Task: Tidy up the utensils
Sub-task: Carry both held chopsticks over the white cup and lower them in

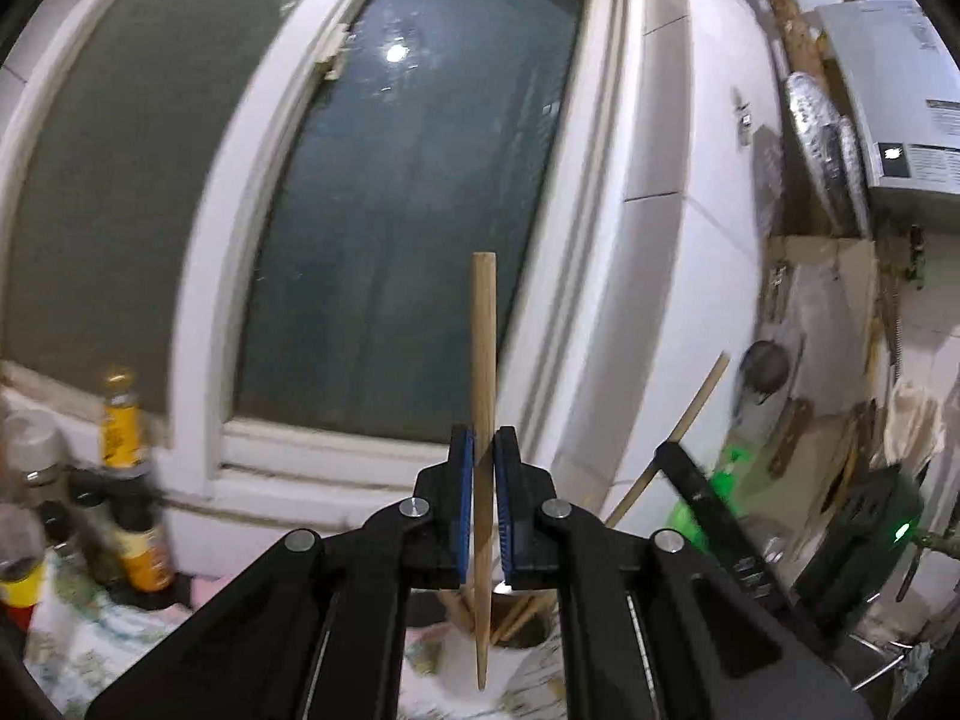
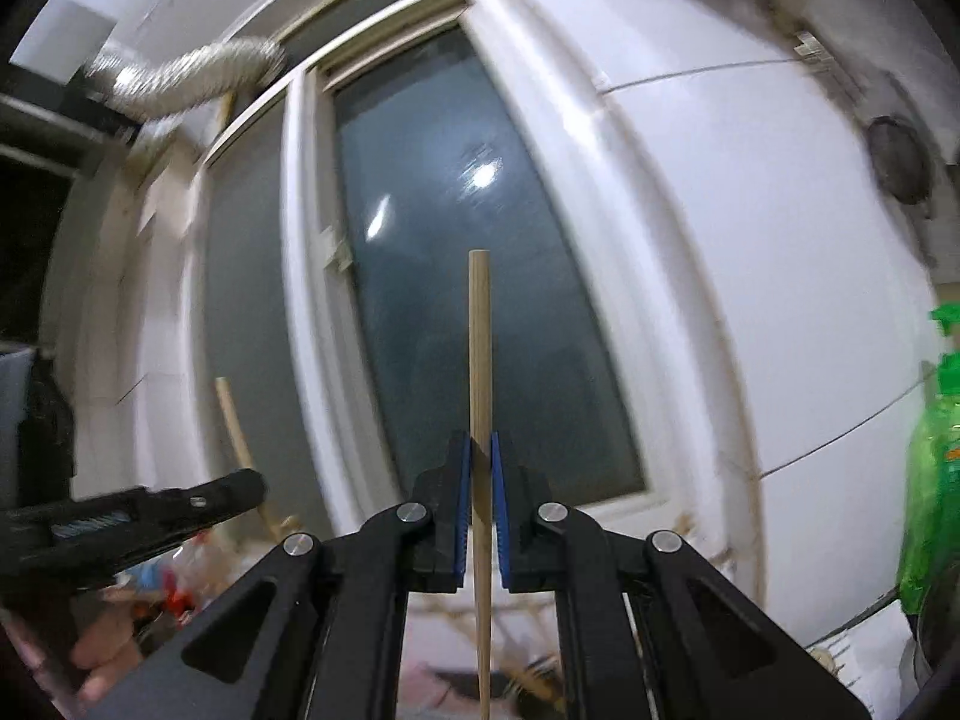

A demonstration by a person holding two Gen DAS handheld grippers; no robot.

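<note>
In the left wrist view my left gripper (image 1: 483, 444) is shut on a wooden chopstick (image 1: 483, 330) that stands upright, thick end up, in front of a window. Below it a white holder (image 1: 528, 648) carries several more chopsticks. At the right of that view my right gripper (image 1: 690, 480) grips a second chopstick (image 1: 699, 402), which is tilted. In the right wrist view my right gripper (image 2: 478, 450) is shut on this chopstick (image 2: 479, 348), which stands upright there. My left gripper (image 2: 228, 492) shows at the left with its chopstick (image 2: 237, 420), and a hand (image 2: 96, 666) shows below it.
Sauce bottles (image 1: 129, 480) stand at the left on a patterned cloth (image 1: 90, 630). A green bottle (image 2: 933, 468) stands at the right. The window (image 1: 408, 210) and white tiled wall (image 2: 750, 240) lie straight ahead. A foil duct (image 2: 180, 78) and a water heater (image 1: 888, 90) hang higher up.
</note>
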